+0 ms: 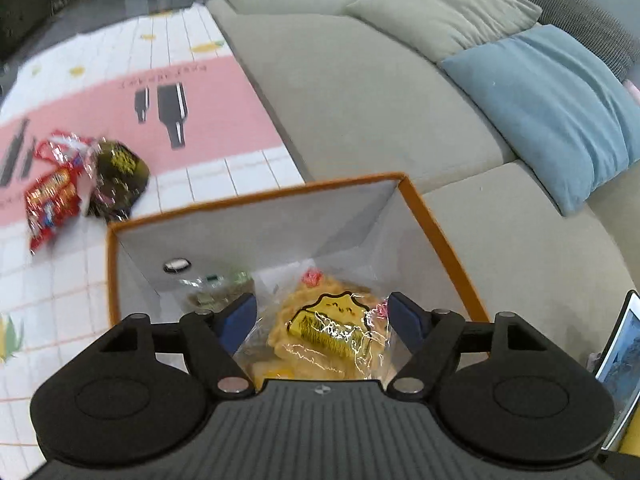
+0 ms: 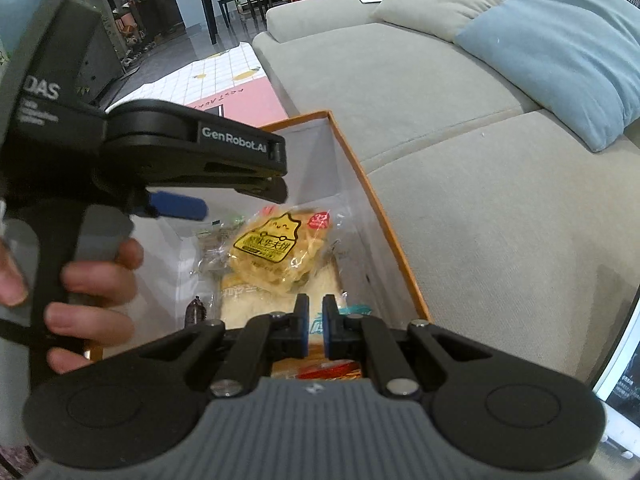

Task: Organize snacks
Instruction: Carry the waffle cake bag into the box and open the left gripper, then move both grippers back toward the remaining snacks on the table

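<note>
Left gripper (image 1: 322, 316) was spread wide above the orange-rimmed box (image 1: 436, 232), holding nothing; the yellow waffle pack (image 1: 328, 332) lay in the box below it, on top of other packs. Right gripper (image 2: 315, 320) was nearly pressed together, a thin gap left, empty. Red snack bag (image 1: 50, 204) and dark bag (image 1: 118, 178) sat on the floor mat (image 1: 208, 120), well apart from the box. Judged light, crinkly, slippery film, brittle contents. Best pinched at the sealed edge, not across the middle.
</note>
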Available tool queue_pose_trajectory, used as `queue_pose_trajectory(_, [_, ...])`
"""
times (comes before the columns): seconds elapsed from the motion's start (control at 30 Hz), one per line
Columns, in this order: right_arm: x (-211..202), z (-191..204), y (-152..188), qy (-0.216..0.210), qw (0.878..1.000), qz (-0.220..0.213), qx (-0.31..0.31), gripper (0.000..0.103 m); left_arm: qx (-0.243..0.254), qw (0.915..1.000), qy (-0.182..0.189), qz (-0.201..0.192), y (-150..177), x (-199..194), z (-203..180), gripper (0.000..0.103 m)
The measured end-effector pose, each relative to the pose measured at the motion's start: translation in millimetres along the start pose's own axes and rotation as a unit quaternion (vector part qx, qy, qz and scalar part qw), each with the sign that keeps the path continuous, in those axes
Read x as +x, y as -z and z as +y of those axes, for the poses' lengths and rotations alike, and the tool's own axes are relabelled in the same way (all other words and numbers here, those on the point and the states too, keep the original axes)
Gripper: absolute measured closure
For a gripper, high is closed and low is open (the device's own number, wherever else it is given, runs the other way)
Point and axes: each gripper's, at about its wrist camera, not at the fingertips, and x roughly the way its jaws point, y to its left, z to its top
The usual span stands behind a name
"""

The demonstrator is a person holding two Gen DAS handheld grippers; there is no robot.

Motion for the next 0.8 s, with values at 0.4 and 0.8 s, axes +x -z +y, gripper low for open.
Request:
queue_pose_trajectory(0.4, [-18.1,15.5,-6.7,-0.011,1.0,-0.029,0.004,0.097,-0.002,0.9994,-0.026,-0.021,3.5,-56.4,29.6,0.021])
queue_pose_trajectory(0.8, [-67.2,92.6,-7.2,-0.083,0.992,-0.094,0.011,0.071,0.01,0.9883,-0.111,-0.104,41.5,-159.7,121.1,0.009])
